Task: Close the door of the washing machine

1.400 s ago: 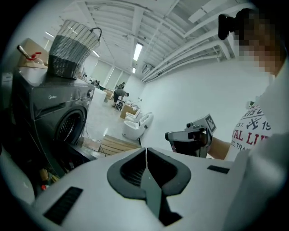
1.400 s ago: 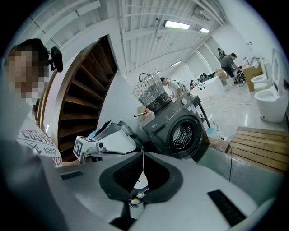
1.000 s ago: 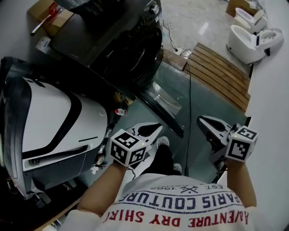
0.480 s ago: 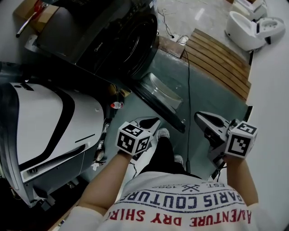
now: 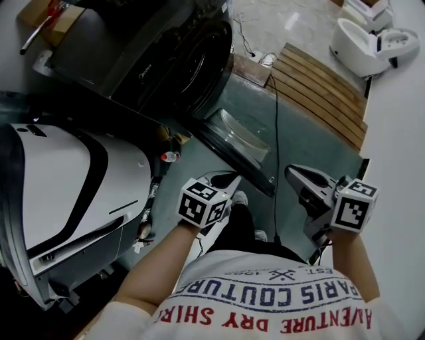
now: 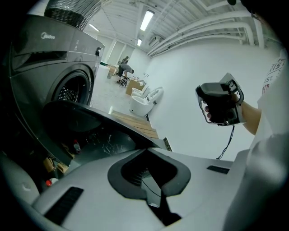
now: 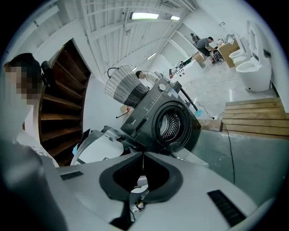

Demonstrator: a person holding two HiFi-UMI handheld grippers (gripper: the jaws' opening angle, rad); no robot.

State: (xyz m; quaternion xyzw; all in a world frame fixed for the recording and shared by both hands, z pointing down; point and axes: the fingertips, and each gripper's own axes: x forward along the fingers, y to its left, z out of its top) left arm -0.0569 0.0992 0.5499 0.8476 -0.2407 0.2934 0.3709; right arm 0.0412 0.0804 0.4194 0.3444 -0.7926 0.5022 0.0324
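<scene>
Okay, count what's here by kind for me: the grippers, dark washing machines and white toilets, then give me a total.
grippers: 2 (left gripper, right gripper)
washing machine: 1, its door open
white toilets: 2, the farther one cut off by the picture's top edge
total: 5

One washer [image 5: 166, 63], two tongs [image 5: 232, 177] [image 5: 290, 172], two toilets [image 5: 372, 43] [image 5: 364, 6]

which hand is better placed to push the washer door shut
Probably left. The left tongs sit by the outer face of the open dark round door of the dark grey washing machine; the right tongs hang beyond its free edge, on the glass side.
</scene>
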